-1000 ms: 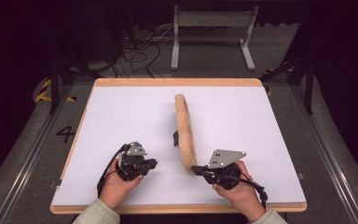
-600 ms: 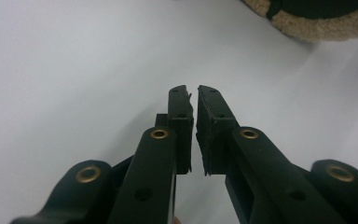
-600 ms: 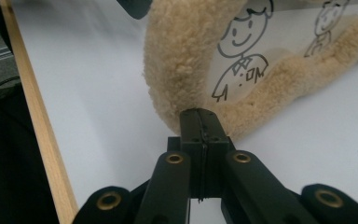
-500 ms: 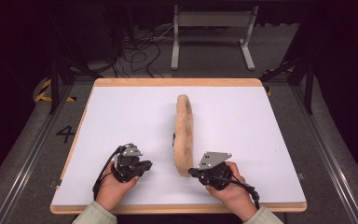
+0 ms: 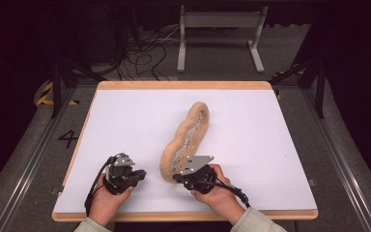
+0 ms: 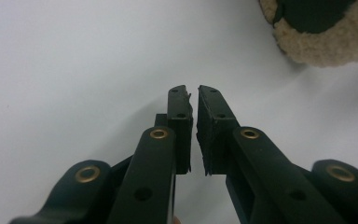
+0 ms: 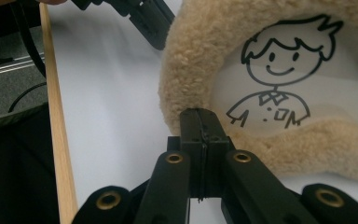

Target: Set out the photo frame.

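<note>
While the right gripper (image 7: 199, 114) has its black fingers (image 7: 189, 128) pressed together on the fuzzy rim of a fleece-edged pouch (image 5: 186, 140), the left gripper (image 6: 193, 93) rests on bare worktop (image 5: 125, 125), touching nothing. Its fingers (image 6: 179, 112) stand almost together, with only a thin slit between the pads. From the right gripper view, the pinch sits on the rim's near edge, and the pouch shows a thick tan border with a curly, woolly texture around a smooth pale panel printed with a smiling cartoon boy in black line. From above, the pouch is a long, narrow, wavy-edged shape, raised on edge and tilted, running from the right gripper at the front towards the middle of the worktop. That worktop is flat, white and matte, framed by a light wooden edge (image 5: 183, 85). A hand (image 5: 107, 203) holds each gripper near the front edge.
</note>
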`<action>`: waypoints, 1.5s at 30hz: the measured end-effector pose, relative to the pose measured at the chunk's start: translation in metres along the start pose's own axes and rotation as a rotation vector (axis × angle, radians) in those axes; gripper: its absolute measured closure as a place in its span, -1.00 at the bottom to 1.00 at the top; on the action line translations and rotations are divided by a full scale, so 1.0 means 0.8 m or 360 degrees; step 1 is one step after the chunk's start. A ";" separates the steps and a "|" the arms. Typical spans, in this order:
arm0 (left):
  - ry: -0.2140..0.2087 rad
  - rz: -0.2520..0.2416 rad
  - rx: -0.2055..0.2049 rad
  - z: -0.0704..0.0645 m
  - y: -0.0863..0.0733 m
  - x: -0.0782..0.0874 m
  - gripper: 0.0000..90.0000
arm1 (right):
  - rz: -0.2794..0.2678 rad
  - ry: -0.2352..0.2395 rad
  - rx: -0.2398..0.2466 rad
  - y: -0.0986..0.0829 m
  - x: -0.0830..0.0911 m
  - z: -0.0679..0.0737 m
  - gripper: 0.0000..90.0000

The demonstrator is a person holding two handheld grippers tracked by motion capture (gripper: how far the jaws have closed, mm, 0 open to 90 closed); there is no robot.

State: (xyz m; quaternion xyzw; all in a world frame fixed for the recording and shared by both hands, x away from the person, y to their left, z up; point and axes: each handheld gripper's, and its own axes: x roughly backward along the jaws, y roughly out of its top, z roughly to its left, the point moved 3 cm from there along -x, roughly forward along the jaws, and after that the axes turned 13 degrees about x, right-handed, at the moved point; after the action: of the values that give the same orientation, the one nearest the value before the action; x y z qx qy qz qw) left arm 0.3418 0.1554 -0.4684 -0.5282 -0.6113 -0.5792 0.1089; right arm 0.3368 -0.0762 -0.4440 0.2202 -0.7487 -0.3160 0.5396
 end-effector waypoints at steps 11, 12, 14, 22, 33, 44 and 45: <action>-0.0027 0.0013 0.0018 0.005 -0.006 0.012 0.72 | -0.0031 -0.0011 -0.0025 0.033 -0.044 -0.009 1.00; -0.0042 -0.0001 0.0015 0.003 -0.006 0.013 0.69 | -0.0028 -0.0013 -0.0021 0.033 -0.044 -0.009 1.00; -0.0119 -0.0012 0.0008 -0.002 -0.006 0.016 0.65 | -0.0025 -0.0019 -0.0020 0.031 -0.038 -0.011 0.98; -0.0297 0.0015 -0.0067 -0.029 0.002 0.017 0.04 | -0.0085 -0.0099 -0.0146 0.012 0.019 -0.040 0.90; -0.0229 -0.0114 0.0109 -0.037 0.029 -0.025 -0.18 | -0.0109 -0.0320 -0.0330 -0.022 0.070 -0.086 0.80; -0.0290 -0.0102 0.0097 -0.040 0.028 -0.041 0.50 | -0.0052 -0.0341 -0.0376 -0.038 0.069 -0.097 0.71; -0.0293 -0.0103 0.0102 -0.039 0.028 -0.040 0.50 | -0.0051 -0.0343 -0.0378 -0.038 0.069 -0.097 0.70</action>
State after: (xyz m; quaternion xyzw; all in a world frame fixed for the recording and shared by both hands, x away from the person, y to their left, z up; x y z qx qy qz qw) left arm 0.3578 0.1074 -0.4693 -0.5553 -0.6537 -0.5116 0.0503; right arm 0.3923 -0.1529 -0.4122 0.1316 -0.7560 -0.4326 0.4733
